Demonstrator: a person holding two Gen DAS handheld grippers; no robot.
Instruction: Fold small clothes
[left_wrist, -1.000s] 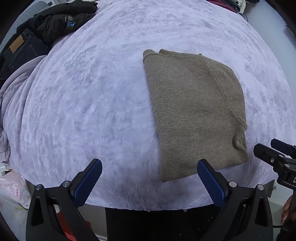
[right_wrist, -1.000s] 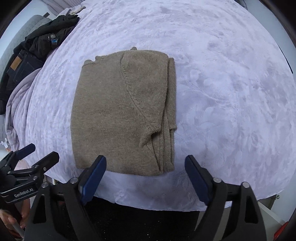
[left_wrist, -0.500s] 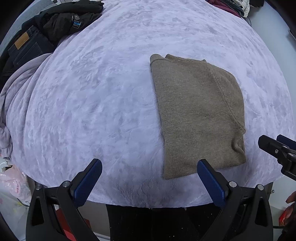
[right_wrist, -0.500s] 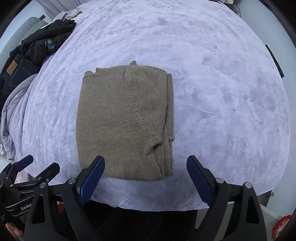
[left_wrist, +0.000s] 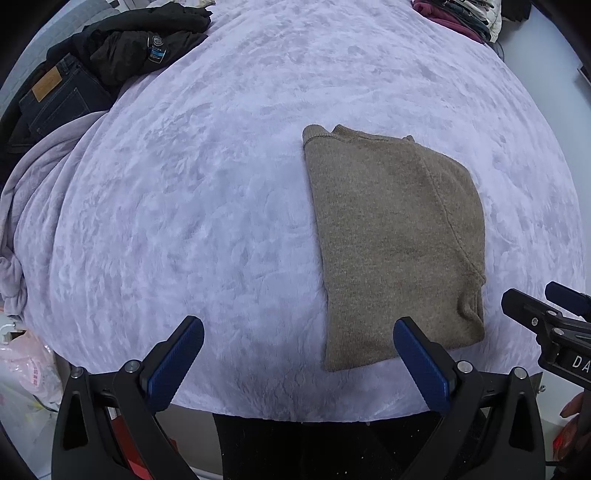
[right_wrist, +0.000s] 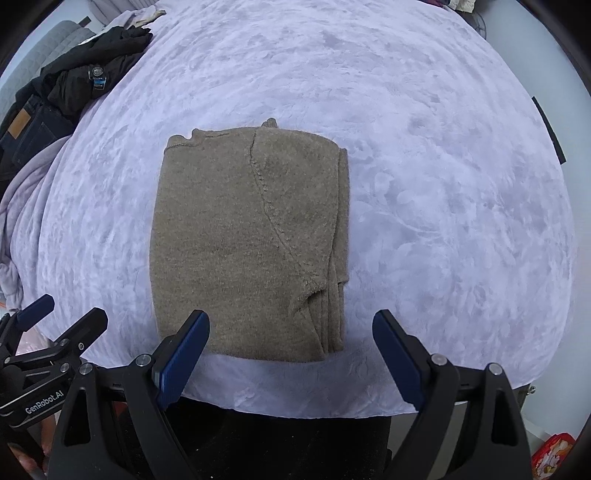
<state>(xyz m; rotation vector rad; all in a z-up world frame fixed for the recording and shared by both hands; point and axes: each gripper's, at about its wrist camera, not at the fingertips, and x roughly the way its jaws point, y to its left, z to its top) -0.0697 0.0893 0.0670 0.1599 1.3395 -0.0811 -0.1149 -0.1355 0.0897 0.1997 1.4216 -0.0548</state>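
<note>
A tan knitted sweater (left_wrist: 395, 243) lies folded into a flat rectangle on the lilac fleece blanket (left_wrist: 207, 206); it also shows in the right wrist view (right_wrist: 243, 243). My left gripper (left_wrist: 297, 363) is open and empty, held above the near edge of the bed, left of the sweater's near end. My right gripper (right_wrist: 291, 360) is open and empty, held above the sweater's near edge without touching it. Each gripper shows at the edge of the other's view: the right one (left_wrist: 546, 314) and the left one (right_wrist: 55, 328).
A black jacket (left_wrist: 140, 40) and dark jeans (left_wrist: 55, 99) are heaped at the far left; they also show in the right wrist view (right_wrist: 85, 77). More clothes (left_wrist: 458, 14) are stacked at the far right. A plastic bag (left_wrist: 26, 376) lies below the bed's left side.
Both grippers have drawn back and up from the bed, so the sweater looks smaller and farther. The sweater has not moved. Both jaws stay open.
</note>
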